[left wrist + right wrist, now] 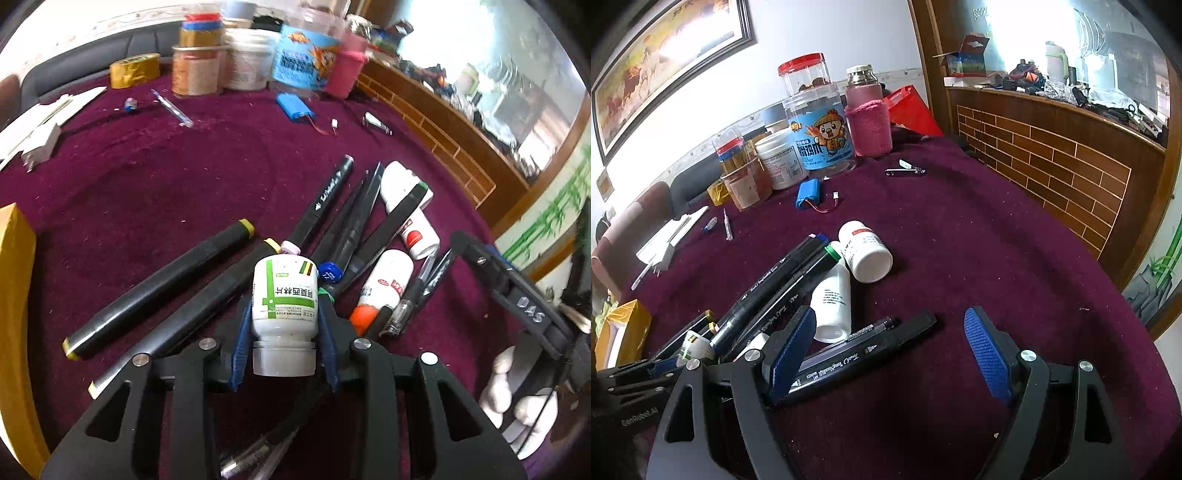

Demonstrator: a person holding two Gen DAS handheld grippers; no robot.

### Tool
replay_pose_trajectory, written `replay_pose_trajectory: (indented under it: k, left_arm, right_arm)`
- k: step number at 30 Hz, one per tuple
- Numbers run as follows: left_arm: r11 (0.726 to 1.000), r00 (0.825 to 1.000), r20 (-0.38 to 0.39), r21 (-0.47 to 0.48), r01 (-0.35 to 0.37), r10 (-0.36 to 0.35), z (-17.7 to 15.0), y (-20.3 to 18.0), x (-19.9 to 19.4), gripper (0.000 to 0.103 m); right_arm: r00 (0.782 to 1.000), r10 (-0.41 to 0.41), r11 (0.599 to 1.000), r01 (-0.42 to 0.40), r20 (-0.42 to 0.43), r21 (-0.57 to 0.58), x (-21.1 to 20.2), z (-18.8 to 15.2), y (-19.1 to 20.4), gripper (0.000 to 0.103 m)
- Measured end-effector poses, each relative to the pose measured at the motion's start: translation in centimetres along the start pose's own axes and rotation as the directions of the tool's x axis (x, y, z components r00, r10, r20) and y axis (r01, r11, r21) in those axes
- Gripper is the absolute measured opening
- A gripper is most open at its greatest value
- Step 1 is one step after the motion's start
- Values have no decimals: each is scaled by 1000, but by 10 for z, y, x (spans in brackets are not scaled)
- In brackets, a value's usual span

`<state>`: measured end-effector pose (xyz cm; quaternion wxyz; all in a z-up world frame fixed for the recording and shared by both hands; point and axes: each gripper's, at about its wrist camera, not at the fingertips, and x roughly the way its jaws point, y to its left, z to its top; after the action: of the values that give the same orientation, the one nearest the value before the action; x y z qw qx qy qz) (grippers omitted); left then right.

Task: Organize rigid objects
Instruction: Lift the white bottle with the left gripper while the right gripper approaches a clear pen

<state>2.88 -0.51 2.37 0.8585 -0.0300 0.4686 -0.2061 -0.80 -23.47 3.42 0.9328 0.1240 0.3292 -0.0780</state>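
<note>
A white pill bottle (284,295) with a green label is clamped between the blue pads of my left gripper (285,306), cap end toward the camera. It hangs just above a pile of black markers (155,291) and two more white bottles (406,206) on the purple cloth. In the right wrist view that held bottle (696,347) shows at the lower left. My right gripper (891,315) stands open low over the cloth, nothing between its pads. A black marker (864,356) and a pen lie by its left finger. Two white bottles (866,254) lie beyond.
Jars and tubs (820,129) line the back of the table, with a blue battery pack (809,194) in front of them. A yellow box (14,295) sits at the left edge. A brick-patterned counter (1052,166) borders the right. A white-gloved hand (517,398) holds the other gripper.
</note>
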Motion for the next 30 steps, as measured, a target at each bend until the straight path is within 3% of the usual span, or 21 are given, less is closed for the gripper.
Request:
replay_pose_trajectory:
  k: [11,15,19,21,26,30]
  left_arm:
    - [999,979,200,-26,35,-29,-37,6,-99,30]
    - [995,968,249,-80,62,-40,-59,24,-128,31]
    - [994,964,267,-107,37,-7,-74,38,-148,31]
    - [994,958,284,-110,7,25,-81,45,-157,31]
    - [991,953,303,-131,22,19,-90,59,-164,31]
    - [989,949,315,-140,38,8,-98,66,-168,31]
  right_arm:
    - [999,-3,999,5,-40,37,7,-2,-6,78]
    - [999,-10,999,12,-43,42,7,-2,-6,78]
    - [995,19,1000,-17,-102,23,13,0,-4,78]
    - [994,-9,1000,9,-110,-1,5,0,-1,78]
    - [982,149,989,-150,-116,0,-46,-5,25,78]
    - [940,267,958,-283,-215,-48,-53,-23,71,76]
